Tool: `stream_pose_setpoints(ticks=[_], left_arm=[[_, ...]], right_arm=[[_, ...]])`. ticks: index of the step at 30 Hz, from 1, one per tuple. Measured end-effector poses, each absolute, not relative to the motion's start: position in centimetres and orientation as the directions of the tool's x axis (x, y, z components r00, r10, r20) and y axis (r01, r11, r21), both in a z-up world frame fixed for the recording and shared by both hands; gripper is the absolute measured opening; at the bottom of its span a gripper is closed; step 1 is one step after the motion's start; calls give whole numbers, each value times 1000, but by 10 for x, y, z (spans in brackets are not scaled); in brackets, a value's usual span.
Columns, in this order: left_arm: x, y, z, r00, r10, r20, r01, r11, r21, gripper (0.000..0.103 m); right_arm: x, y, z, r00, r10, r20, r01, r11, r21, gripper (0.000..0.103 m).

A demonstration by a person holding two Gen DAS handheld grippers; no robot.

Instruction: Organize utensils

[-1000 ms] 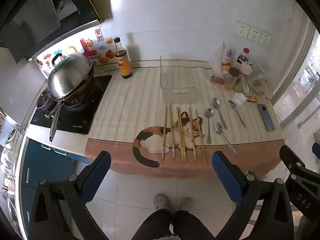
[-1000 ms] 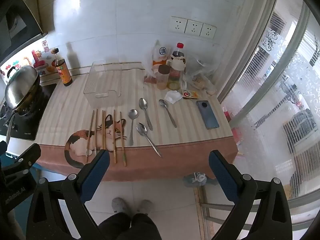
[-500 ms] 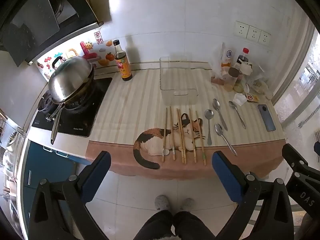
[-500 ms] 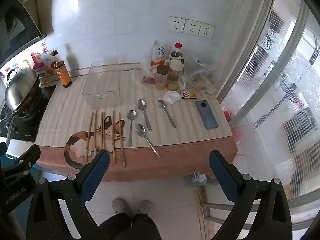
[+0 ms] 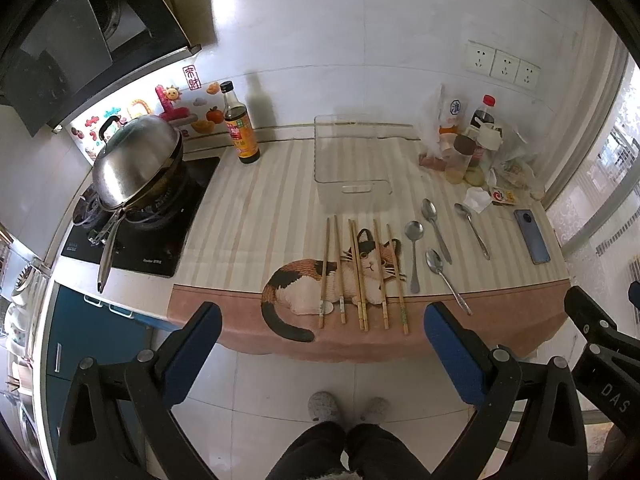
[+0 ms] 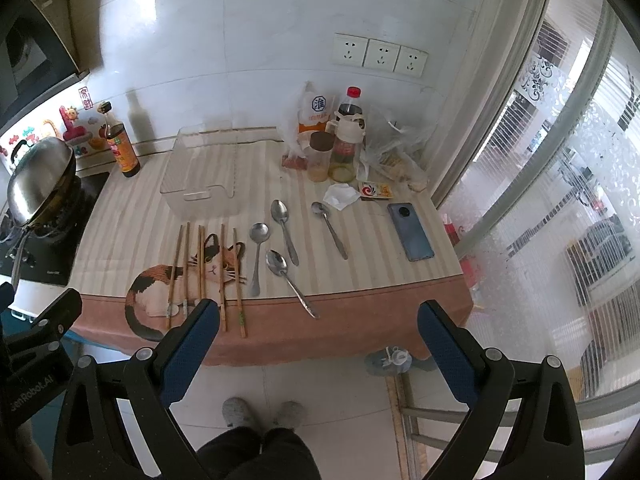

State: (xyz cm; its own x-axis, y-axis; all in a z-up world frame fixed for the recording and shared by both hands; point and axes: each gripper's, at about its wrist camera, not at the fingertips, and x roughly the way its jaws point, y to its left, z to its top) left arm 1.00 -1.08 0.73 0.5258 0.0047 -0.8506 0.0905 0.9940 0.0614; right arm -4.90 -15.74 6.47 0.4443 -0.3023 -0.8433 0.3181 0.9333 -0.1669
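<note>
Since a second ago I have drifted a little: the desk sits slightly lower in both views and a bit more wall shows at the top, so I think I have lifted or tipped both tools a touch. Nothing on the desk has moved.

Nearest to me, my left tool [image 5: 320, 344] is wide open and holds nothing. My right tool [image 6: 318, 340] is wide open too, and empty. Both hang out in front of the desk, over the floor, above my slippers [image 5: 346, 406].

Next comes the desk edge with the cat cloth [image 5: 296, 288]. The chopsticks [image 5: 362, 274] lie side by side on the cat picture, near 6 o'clock on the desk. Their long way runs from 6 to 12 o'clock, with one set of ends close to the front edge. Just to the 3 o'clock side lie four spoons [image 6: 280, 240]. Their bowls point to about 12 o'clock and their handles come back to me, some leaning toward 5 o'clock.

Farther off, at 12 o'clock from the chopsticks, sits the clear bin [image 5: 350, 168], and it looks empty.

I think the job has not started yet. To do it well, I should come down across a chopstick, not along it, and grab near its middle so it does not tip. They are thin and lie close together, so I must pinch low and gently. Then I carry it to the bin, long way first.
</note>
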Motion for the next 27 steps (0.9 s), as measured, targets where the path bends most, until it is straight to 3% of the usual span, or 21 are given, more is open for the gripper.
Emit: stream_pose_setpoints(ticks=[27], left_arm=[[22,-22,-5,514,5,-858,102,992,67,103]], right_arm=[[-37,-166,54,434,-304,-848,315,933,-173,100]])
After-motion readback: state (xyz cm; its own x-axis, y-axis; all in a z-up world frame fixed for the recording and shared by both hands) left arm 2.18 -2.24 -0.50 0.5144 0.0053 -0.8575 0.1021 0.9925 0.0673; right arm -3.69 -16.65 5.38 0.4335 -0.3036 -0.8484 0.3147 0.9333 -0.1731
